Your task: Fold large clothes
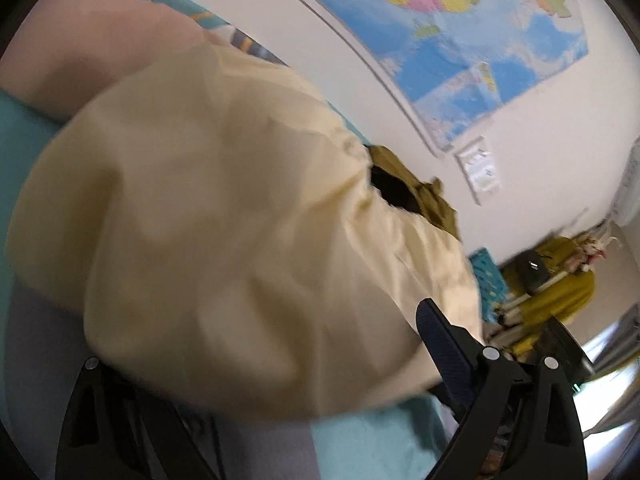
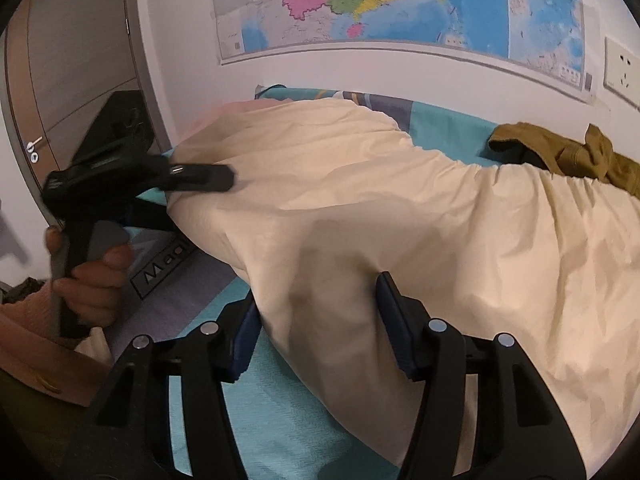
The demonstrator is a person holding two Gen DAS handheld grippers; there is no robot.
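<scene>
On bed [image 2: 304,420]: 1 cream garment [image 2: 360,208], 2 tools.

Through my left tongs' camera everything smears: the cream cloth [image 1: 224,208] is soft with motion blur and the wall map [image 1: 460,20] streaks. Bright daylight flares white at the lower right edge, by the window [image 1: 612,380], washing out detail there. My right camera is sharper; the cloth's creases read clearly under even, soft indoor light, with gentle shadows in the folds. The other tongs [image 2: 132,176] on the left side are blurred. Both views bend strongly at the rims, curving the map's lower border, and end in black corners.
</scene>
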